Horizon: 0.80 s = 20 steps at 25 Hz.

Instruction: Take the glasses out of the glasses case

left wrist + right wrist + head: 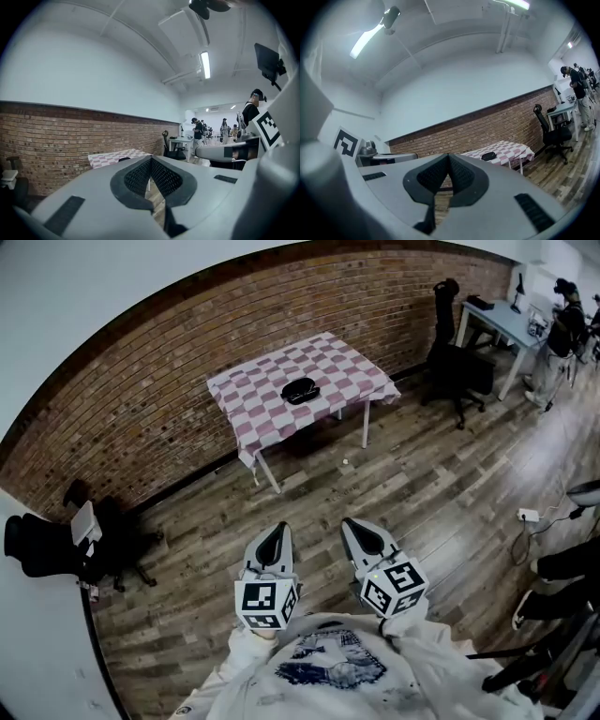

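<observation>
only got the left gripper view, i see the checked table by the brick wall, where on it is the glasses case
observer: The black glasses case lies near the middle of the checked table, alone on the cloth.
operator: is the right gripper free
observer: The right gripper has its jaws together with nothing between them.
operator: how close is it
observer: Far off: it is held by the person's chest, with wooden floor between it and the table.

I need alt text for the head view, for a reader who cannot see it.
The left hand-held gripper and the right hand-held gripper, both shut and empty, are held over a wood floor, far from a pink-checked table. A black glasses case lies on the table, near a brick wall.
</observation>
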Available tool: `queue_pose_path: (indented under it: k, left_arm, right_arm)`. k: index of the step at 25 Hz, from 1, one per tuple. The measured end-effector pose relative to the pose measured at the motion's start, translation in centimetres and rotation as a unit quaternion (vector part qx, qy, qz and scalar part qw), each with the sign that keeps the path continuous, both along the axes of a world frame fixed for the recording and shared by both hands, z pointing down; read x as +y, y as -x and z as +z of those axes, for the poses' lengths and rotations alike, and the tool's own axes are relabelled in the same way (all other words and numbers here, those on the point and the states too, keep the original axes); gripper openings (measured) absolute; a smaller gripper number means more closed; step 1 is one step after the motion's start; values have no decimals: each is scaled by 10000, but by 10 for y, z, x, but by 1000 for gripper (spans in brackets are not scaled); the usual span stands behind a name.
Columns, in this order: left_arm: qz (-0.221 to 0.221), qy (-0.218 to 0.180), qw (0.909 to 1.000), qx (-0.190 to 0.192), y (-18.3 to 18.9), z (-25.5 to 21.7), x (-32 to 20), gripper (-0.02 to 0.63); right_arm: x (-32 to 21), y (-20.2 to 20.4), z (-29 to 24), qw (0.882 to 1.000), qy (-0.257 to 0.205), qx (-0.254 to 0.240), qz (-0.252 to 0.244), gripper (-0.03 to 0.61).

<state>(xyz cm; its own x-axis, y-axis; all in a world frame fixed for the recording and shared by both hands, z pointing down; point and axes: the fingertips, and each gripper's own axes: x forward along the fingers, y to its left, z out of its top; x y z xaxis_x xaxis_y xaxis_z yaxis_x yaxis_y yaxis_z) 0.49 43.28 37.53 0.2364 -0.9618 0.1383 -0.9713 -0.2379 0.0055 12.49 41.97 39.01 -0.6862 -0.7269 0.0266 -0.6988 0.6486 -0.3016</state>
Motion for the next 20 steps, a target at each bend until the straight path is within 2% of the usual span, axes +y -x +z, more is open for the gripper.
queue_pose_path:
  k: [12,20]
  left_arm:
    - [-91,184,9997,96,-3,21,-25,9]
    - [81,178,9997,149,4,32,-89,9]
  right_arm:
    - [-24,-9,30,9993,369,3,-72,14]
    - [-82,-8,41,9989,443,62,158,14]
